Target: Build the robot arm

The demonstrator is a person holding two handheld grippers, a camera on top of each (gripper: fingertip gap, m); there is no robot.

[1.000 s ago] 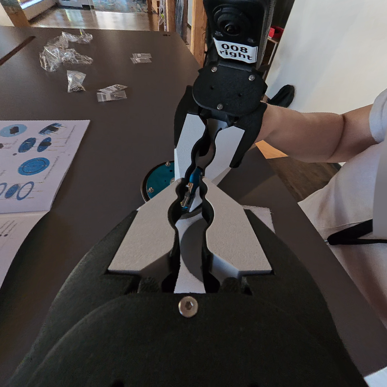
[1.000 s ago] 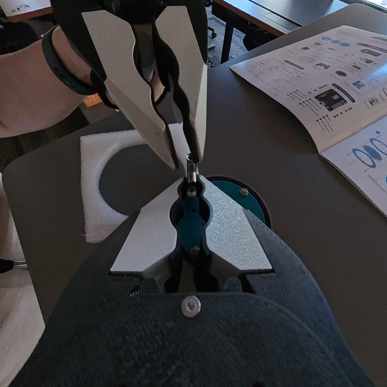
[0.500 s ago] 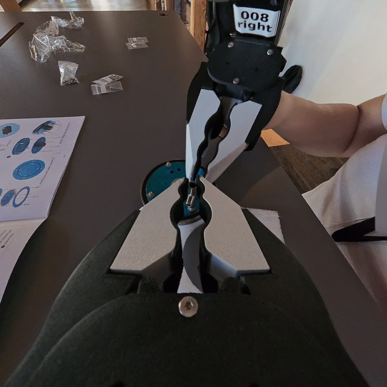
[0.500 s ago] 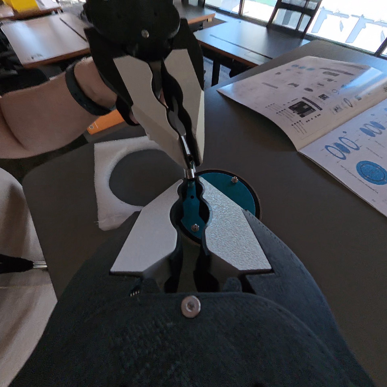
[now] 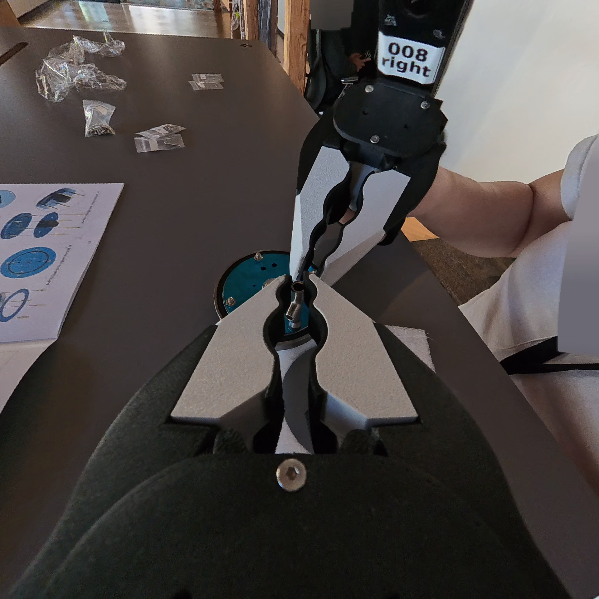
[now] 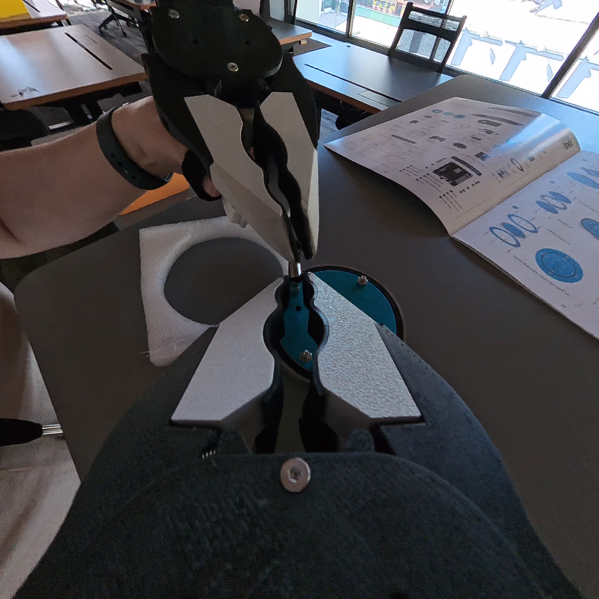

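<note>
A round blue disc (image 5: 249,285) with small nuts on it lies on the dark table; it also shows in the right wrist view (image 6: 359,301). My left gripper (image 5: 296,280) is shut on a small silver metal standoff (image 5: 293,308), held at its fingertips and pointing down at the disc. From the right wrist view the left gripper (image 6: 299,256) comes down from above with the standoff (image 6: 295,269) sticking out below its tips. My right gripper (image 6: 295,278) is shut, tips right beside the standoff, over the disc. In the left wrist view the right gripper (image 5: 303,274) meets my left tips.
A white foam pad (image 6: 155,291) with a round cut-out lies beside the disc. An open booklet (image 6: 486,181) lies on the table, and it shows at the left in the left wrist view (image 5: 48,259). Clear plastic bags (image 5: 77,74) lie farther off. A person's forearms (image 5: 479,214) hold the grippers. The tips of both grippers are at nearly the same place.
Both grippers have drawn back and tilted up a little, with their tips still together over the blue disc. The standoff stays in the left gripper.
</note>
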